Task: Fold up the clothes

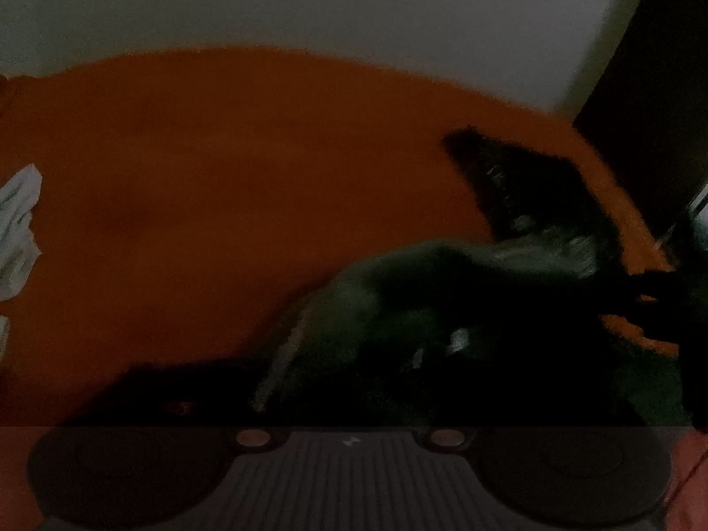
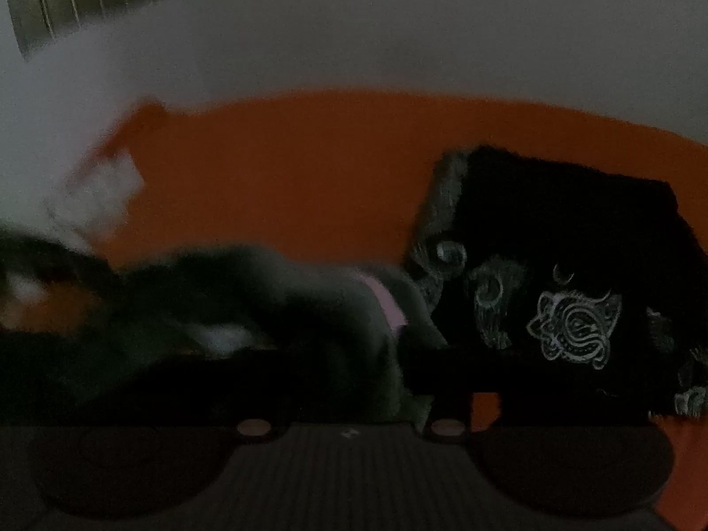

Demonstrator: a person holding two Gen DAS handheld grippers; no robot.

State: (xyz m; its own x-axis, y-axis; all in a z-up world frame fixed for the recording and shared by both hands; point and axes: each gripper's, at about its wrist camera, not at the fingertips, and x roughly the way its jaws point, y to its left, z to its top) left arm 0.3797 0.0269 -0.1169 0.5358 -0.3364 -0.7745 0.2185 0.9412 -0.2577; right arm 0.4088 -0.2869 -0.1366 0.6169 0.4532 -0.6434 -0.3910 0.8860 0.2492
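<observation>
Left wrist view is showing a dim scene. A dark green garment [image 1: 398,301] is lying crumpled on the orange surface [image 1: 199,177], right in front of the left claw [image 1: 354,402]. It looks like the piece now being worked on, since it is sitting closest and is not yet flat. A black garment [image 1: 531,194] is resting beyond it to the right, squared up, probably set aside as done. A white cloth [image 1: 17,230] is waiting at the far left edge, well apart. The claw's fingers are melting into shadow, so how far they are standing apart, or whether they are gripping cloth, cannot be told.

Right wrist view is looking across the same green garment [image 2: 274,292], which is bunching up left of centre with a pale pink strip [image 2: 385,305] showing in its folds. The black garment [image 2: 575,243], with its white printed pattern, is lying flat just beside it on the right. The right claw [image 2: 354,389] is also sitting too deep in darkness to judge its opening or hold.
</observation>
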